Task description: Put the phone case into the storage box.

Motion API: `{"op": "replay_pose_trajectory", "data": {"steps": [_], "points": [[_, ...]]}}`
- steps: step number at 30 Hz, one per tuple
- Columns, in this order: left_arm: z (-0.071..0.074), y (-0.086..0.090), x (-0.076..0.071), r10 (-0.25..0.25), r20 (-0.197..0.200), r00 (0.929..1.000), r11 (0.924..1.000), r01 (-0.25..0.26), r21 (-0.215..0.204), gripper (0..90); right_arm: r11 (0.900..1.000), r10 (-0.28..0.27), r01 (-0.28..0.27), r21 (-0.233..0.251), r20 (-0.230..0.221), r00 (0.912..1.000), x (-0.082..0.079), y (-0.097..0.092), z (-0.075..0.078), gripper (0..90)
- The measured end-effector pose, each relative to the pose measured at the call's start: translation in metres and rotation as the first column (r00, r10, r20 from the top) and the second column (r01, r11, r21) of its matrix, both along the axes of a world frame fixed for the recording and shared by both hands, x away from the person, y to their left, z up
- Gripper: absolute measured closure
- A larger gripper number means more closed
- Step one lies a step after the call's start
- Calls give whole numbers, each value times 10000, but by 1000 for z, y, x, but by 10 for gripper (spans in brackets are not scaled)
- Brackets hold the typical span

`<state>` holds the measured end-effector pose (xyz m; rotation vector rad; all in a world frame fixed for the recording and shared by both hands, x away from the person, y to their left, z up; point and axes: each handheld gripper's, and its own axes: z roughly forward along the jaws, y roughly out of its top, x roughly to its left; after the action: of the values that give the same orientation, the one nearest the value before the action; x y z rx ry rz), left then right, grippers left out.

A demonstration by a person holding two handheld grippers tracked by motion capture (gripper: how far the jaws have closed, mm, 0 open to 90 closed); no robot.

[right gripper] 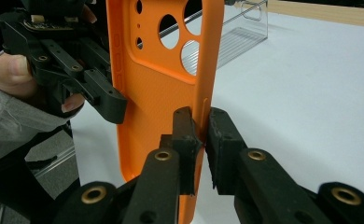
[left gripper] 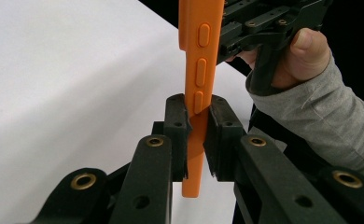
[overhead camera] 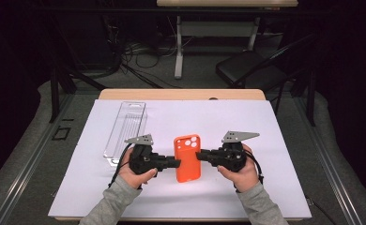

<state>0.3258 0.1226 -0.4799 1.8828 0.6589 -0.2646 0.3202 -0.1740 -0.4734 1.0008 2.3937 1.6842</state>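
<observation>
An orange phone case (overhead camera: 188, 158) sits at the centre of the high view, over a white sheet (overhead camera: 247, 126) that covers the table (overhead camera: 181, 94). The left gripper (overhead camera: 175, 162) comes in from the left of the case and the right gripper (overhead camera: 202, 154) from the right, each held in a hand with a grey sleeve. In the left gripper view the jaws are clamped on the case's edge at mid-frame, just below its side buttons, with the case (left gripper: 199, 88) rising to the top of the frame. In the right gripper view the jaws pinch the opposite edge of the case (right gripper: 161, 84) at lower centre; its camera holes show at the top. A clear plastic tray (overhead camera: 126, 129) lies at the left of the sheet, apart from the case.
</observation>
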Motion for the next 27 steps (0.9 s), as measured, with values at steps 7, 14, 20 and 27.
{"op": "replay_pose_trajectory", "data": {"steps": [7, 14, 20, 27], "points": [[0, 0, 0, 4, 52, 10000, 10000, -4, -5, 803, 10000, -14, 14, 49, -28, 10000, 0, 0, 0, 829], [0, 0, 0, 42, -18, 10000, 10000, -43, -23, 801, 10000, -47, 47, 58, -101, 9999, 0, 0, 0, 831], [0, 0, 0, 56, -18, 10000, 10000, -56, -54, 800, 9998, -141, 143, 139, -151, 9998, 0, 0, 0, 833], [-1, 0, 0, 63, -21, 10000, 10000, -63, -50, 798, 9997, -160, 163, 165, -207, 9997, 0, -1, 0, 834]]}}
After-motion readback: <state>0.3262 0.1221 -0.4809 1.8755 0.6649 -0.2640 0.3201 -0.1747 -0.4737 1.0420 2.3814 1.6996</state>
